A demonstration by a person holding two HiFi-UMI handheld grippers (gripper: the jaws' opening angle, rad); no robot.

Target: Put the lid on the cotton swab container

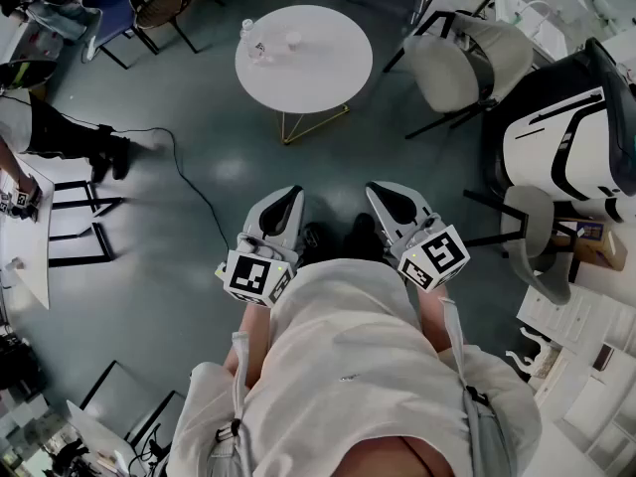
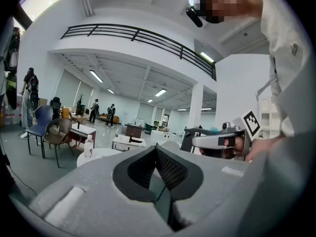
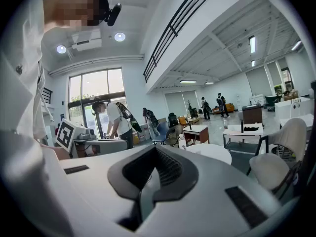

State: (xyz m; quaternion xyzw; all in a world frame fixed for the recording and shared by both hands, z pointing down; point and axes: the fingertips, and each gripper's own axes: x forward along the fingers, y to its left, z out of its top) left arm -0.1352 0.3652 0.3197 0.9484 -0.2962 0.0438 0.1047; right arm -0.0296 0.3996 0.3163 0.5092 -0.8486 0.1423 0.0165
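Closed on nothing: left tool (image 1: 289, 200), right tool (image 1: 384, 196); at 12 o'clock, round worktop (image 1: 328, 78) carrying a bottle (image 1: 246, 31).

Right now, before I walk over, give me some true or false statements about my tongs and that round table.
The left tongs are shut on nothing. True.
The right tongs grip a lid. False: they are shut and empty.
A bottle stands on the round table. True.
Both tongs hover over that table. False: they are held near your body, apart from it.
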